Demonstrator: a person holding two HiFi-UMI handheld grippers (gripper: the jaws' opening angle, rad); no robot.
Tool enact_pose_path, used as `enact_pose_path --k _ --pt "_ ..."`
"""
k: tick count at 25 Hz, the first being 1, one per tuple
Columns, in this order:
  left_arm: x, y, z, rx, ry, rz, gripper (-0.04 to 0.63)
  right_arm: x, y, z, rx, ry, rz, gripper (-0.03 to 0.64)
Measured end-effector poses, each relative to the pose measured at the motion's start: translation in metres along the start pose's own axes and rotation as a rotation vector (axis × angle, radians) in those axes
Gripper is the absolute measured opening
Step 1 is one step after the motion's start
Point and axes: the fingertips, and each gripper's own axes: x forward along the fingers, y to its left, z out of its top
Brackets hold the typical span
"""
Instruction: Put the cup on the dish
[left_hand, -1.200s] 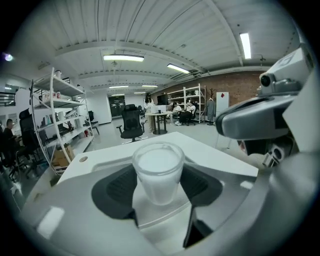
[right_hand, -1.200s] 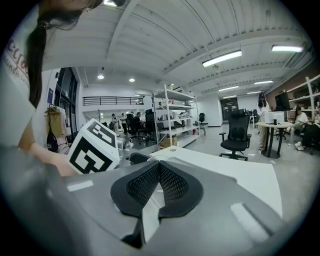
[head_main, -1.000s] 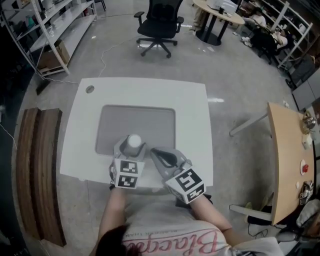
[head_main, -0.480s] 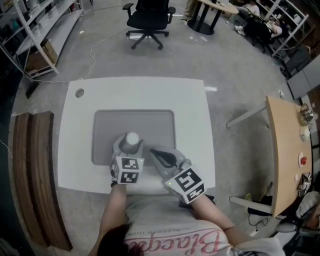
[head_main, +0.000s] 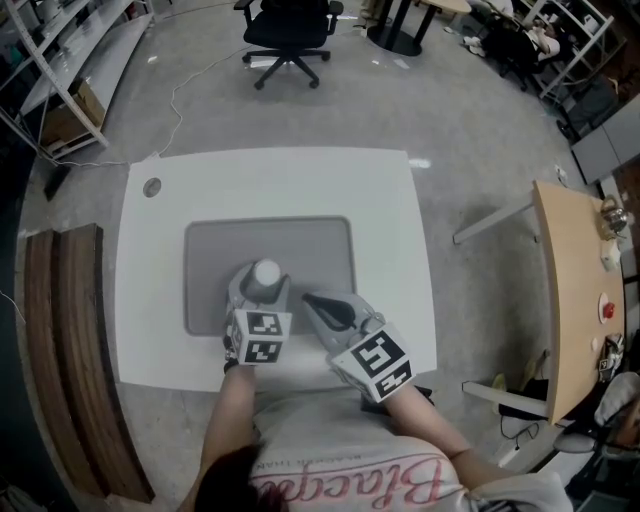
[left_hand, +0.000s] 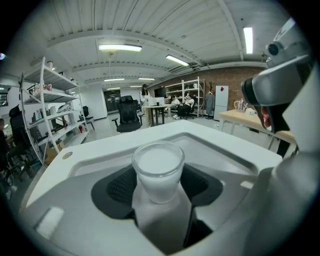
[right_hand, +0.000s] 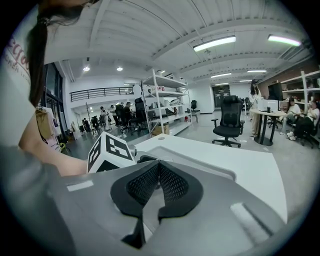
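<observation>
I work at a white table (head_main: 270, 180) on a grey concrete floor (head_main: 470, 130). Beyond the table's far edge stands a black office chair (head_main: 288, 25), and off its far-left corner, white shelving (head_main: 60, 50). Dark wooden slats (head_main: 65, 330) lie along its left edge; a light wooden desk (head_main: 570, 290) stands well off its right. Overhead, strip lights (left_hand: 120, 48) glow on a white ribbed ceiling (left_hand: 150, 22). One far wall is brick (left_hand: 240, 82).

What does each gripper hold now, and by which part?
The left gripper holds the cup by its sides, below the rim. The right gripper holds nothing; its jaws are together.
</observation>
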Motion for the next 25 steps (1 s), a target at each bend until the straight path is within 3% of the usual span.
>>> enact_pose_path --k 5,10,14,17,25 --pt "-0.006 0.004 0.003 -0.026 0.002 0.004 0.331 0.0 0.002 0.003 0.007 -0.016 -0.001 -0.014" --pt "-0.025 0.012 0.002 -0.06 0.001 0.046 0.328 -0.004 0.009 0.007 -0.016 -0.034 0.009 -0.014" --pt "-0.05 0.017 0.001 -0.109 -0.002 0.105 0.208 -0.009 0.015 0.008 -0.032 -0.058 0.017 -0.014" --pt "-0.07 0.012 0.009 -0.14 -0.034 0.128 0.008 -0.013 0.02 0.009 -0.044 -0.077 0.026 -0.012" --pt "-0.11 -0.011 0.041 -0.08 -0.143 0.094 0.0 -0.028 0.035 0.017 -0.09 -0.139 0.008 -0.012"
